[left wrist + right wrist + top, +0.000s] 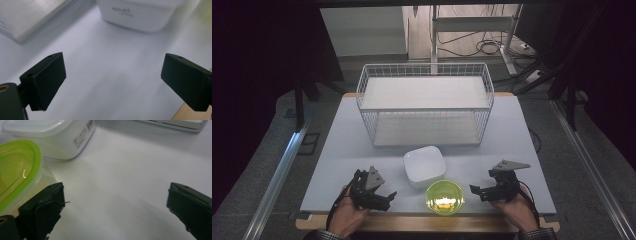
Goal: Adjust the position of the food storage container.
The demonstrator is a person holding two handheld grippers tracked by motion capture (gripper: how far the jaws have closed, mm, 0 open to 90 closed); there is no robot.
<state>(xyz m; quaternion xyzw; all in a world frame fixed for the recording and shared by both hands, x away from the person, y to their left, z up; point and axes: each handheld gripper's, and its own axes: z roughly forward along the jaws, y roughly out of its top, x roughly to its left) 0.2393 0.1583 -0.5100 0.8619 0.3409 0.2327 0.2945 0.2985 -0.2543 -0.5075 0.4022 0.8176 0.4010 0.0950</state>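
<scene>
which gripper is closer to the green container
Right. The right gripper sits just beside the green container, open. The left gripper is farther off on its other side, also open.

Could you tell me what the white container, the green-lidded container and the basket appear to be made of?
White container: likely opaque plastic, smooth, slightly glossy, with a printed label on its side. Green-lidded container: seemingly clear plastic walls under a translucent lime lid that catches highlights. Basket: thin wire grid, probably white-coated metal.

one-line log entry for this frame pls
left gripper: open, empty | right gripper: open, empty | green container: between them at table front edge | white container: behind it | wire basket: far side, untouched
</scene>
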